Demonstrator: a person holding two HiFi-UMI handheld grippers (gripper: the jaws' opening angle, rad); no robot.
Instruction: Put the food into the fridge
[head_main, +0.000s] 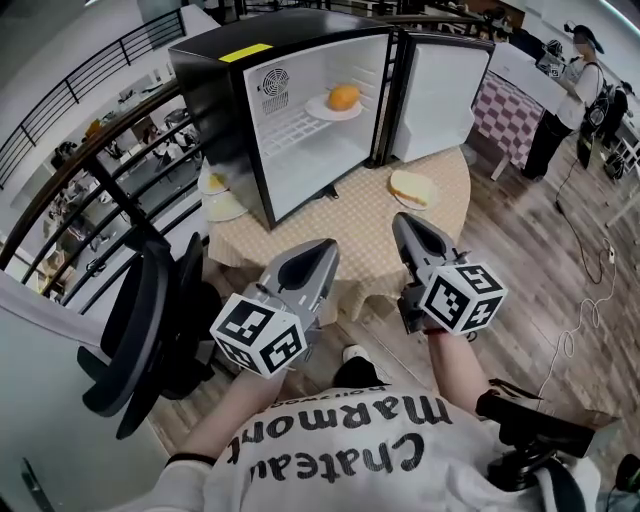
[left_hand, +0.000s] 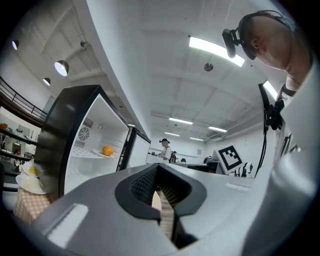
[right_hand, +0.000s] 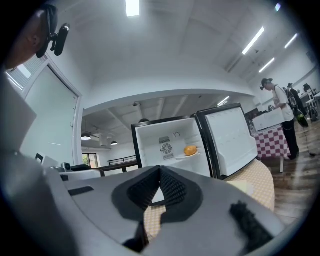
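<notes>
Checked tabletop (head_main: 375, 245) carries the open fridge (head_main: 300, 110); the plate of pale food (head_main: 411, 188) lies straight ahead of the right tongs (head_main: 401, 220), farther from the left tongs (head_main: 329, 245). Both tongs are closed and empty.

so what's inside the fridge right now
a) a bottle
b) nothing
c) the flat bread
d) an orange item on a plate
d: an orange item sits on a plate inside the open fridge, while the bread lies outside on the table.
</notes>
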